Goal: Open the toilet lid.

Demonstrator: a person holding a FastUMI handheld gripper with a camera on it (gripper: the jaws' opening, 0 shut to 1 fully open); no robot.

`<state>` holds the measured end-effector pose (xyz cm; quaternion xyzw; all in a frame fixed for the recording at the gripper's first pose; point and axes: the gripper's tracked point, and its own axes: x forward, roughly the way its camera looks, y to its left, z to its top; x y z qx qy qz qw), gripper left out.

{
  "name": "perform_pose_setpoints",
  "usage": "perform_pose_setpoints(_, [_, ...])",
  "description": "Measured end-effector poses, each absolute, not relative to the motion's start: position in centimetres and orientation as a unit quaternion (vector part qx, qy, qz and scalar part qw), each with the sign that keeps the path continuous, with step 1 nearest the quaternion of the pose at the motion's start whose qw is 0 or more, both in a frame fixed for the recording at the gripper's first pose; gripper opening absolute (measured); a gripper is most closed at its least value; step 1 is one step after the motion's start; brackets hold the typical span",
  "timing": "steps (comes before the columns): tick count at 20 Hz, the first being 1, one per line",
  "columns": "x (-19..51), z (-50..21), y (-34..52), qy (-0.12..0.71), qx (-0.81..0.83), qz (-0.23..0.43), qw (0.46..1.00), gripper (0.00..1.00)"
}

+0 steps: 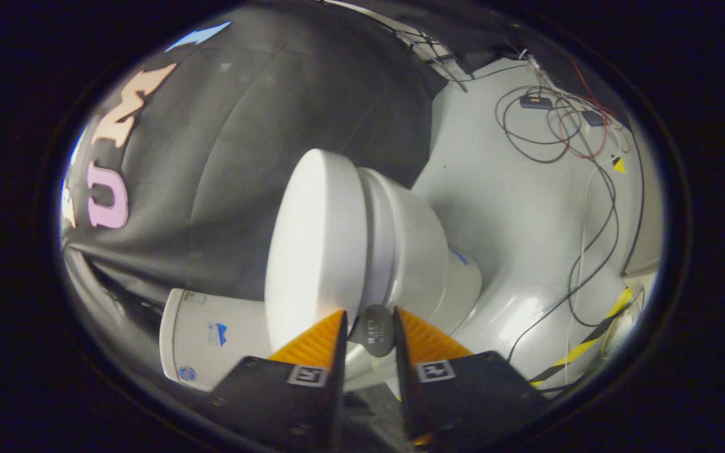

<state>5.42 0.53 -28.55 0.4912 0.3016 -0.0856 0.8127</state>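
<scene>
while you hold the gripper (370, 332) tipped over sideways, the whole room looks turned, w/ the white toilet (375, 251) lying across the view. its lid (315, 245) is the big smooth white oval right ahead of your fingers, and the lid looks lifted a bit off the seat (382, 233), w/ a thin gap btwn them. your two fingers are a little way apart, not wide. one finger sits in front of the lid's edge and the other is over by the bowl (422, 251). btwn the tips you can see a small round gray thing (375, 330) near the lid's edge. can't tell if the fingers touch the lid or just sit near it, so no sure hold on anything. the white tank (211, 336) is next to the lid, against the black cloth wall (262, 126). the pale floor (513, 207) is past the bowl, w/ black and red wires (557, 126) looped on it and yellow-black tape (589, 343) near one edge.
</scene>
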Motion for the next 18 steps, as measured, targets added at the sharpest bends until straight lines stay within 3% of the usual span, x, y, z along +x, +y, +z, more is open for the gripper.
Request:
perform_pose_setpoints(2, [5.4, -27.7, 0.0, 0.289, 0.511, -0.086, 0.805, 0.12])
perform_pose_setpoints(7, [4.6, -26.9, -0.8, 0.285, 0.505, -0.067, 0.812, 0.12])
perform_pose_setpoints(8, [5.6, -27.5, -0.2, 0.277, 0.514, -0.062, 0.809, 0.02])
perform_pose_setpoints(9, [5.5, -27.1, 0.1, 0.280, 0.517, -0.058, 0.807, 0.01])
perform_pose_setpoints(18, [5.4, -20.5, 2.0, 0.258, 0.465, -0.027, 0.846, 0.01])
